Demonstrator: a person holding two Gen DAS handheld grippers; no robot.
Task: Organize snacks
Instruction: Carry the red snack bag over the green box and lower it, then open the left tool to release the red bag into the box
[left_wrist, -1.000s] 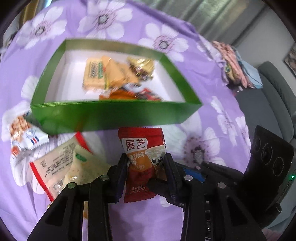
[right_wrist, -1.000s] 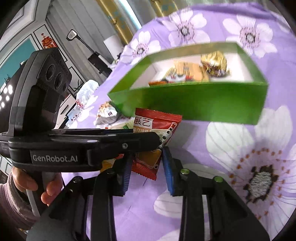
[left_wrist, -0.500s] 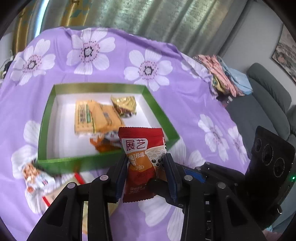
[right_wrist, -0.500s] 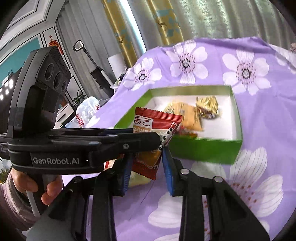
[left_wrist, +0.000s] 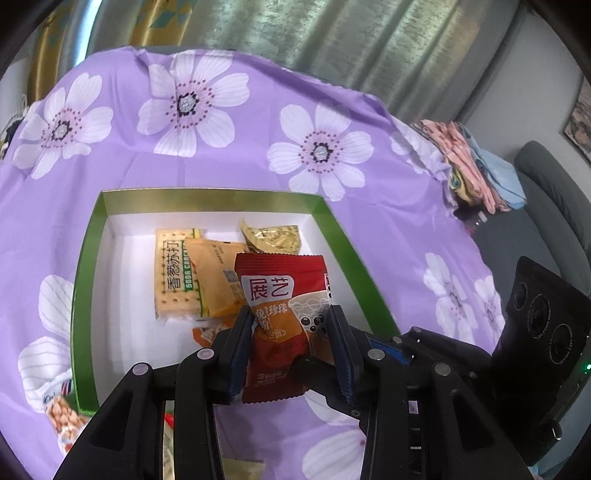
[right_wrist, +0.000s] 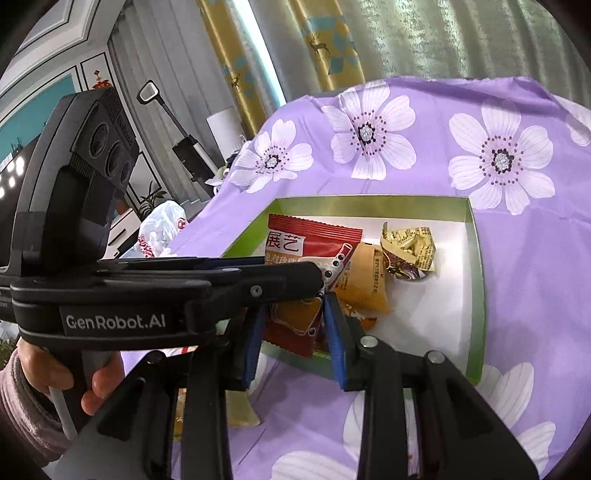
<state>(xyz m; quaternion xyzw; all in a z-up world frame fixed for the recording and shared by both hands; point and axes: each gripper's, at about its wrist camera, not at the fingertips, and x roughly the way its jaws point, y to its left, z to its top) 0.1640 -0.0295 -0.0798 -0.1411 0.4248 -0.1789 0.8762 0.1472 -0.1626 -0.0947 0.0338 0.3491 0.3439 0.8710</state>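
The left tongs (left_wrist: 291, 345) pinch a red snack packet (left_wrist: 284, 295) above the green box (left_wrist: 83, 280); the right tongs (right_wrist: 293, 332) stand spread.

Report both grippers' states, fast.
Left gripper: shut on the red snack packet.
Right gripper: open, holding nothing.

cloth (left_wrist: 258, 155) fabric, matt | box (left_wrist: 343, 251) glossy card | packet (left_wrist: 284, 291) shiny foil
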